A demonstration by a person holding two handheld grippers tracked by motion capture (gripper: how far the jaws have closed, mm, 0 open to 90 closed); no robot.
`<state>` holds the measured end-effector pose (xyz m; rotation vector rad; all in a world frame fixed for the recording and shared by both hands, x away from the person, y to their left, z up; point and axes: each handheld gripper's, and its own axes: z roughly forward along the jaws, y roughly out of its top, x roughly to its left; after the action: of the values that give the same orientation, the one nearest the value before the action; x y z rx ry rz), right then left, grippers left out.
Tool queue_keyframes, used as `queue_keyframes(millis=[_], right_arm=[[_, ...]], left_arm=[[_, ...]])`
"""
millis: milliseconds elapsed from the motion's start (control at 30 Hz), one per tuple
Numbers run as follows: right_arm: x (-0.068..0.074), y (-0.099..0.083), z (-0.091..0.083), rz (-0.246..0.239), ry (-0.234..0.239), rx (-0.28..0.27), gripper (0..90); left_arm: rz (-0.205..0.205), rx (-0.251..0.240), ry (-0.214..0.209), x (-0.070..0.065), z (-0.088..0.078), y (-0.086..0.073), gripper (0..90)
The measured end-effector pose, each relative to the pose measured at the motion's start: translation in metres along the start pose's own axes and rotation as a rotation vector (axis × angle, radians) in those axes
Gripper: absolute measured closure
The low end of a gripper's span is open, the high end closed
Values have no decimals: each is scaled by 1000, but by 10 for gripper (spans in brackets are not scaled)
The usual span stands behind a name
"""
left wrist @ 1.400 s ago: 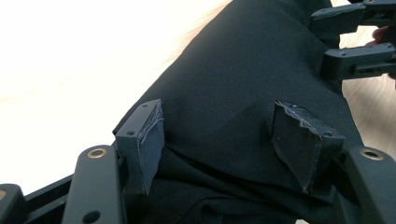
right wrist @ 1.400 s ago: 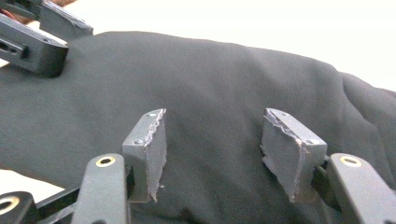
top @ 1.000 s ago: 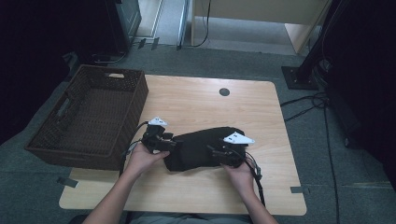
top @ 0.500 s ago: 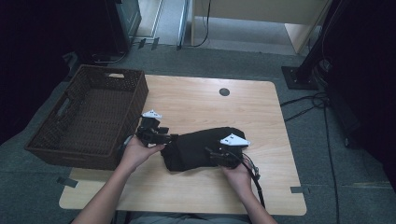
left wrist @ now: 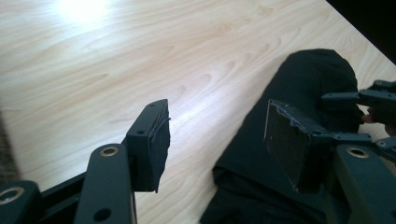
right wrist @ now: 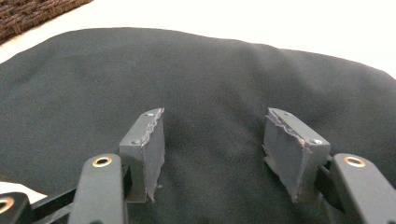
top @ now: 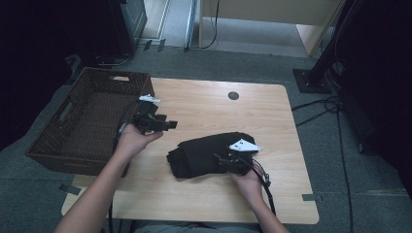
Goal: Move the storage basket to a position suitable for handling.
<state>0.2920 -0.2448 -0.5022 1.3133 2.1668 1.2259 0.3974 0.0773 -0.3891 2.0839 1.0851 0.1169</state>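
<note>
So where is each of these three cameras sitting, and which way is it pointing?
High view: above the person's side, looking forward and down on the table, basket and black cloth; both forearms show.
Left gripper view: rides the left gripper, looking over bare tabletop at the cloth; its open jaws show.
Right gripper view: rides the right gripper, low over the cloth; open jaws.
All three share the cloth.

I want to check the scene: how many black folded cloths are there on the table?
1. The black folded cloth lies on the table, near its front edge, under the right gripper. The basket's floor looks bare, though dim.
</note>
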Motion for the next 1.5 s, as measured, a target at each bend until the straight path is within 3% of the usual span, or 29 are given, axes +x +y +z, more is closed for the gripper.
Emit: queue_keyframes(millis=[33, 200, 367, 700, 900, 1100, 1300, 1500], right_arm=[[0, 0, 0, 2, 2, 0, 389], [0, -1, 0, 1, 3, 0, 388], [0, -1, 0, -2, 1, -1, 388], [0, -1, 1, -6, 0, -5, 387], [0, -1, 1, -7, 2, -2, 385], [0, -1, 1, -9, 3, -3, 385], [-1, -1, 1, -7, 5, -3, 385], [-1, -2, 1, -4, 8, -6, 386]], left_arm=[[-4, 7, 24, 7, -3, 4, 405], [-19, -3, 44, 19, -11, 13, 413], [-19, 0, 94, 34, -21, 21, 417], [-122, -11, 126, 75, -29, 17, 440], [-119, -8, 158, 86, -30, 17, 450], [-154, 11, 183, 98, -25, 14, 476], [-186, 38, 172, 106, -17, 7, 570], [-164, 31, 181, 106, -12, 2, 713]])
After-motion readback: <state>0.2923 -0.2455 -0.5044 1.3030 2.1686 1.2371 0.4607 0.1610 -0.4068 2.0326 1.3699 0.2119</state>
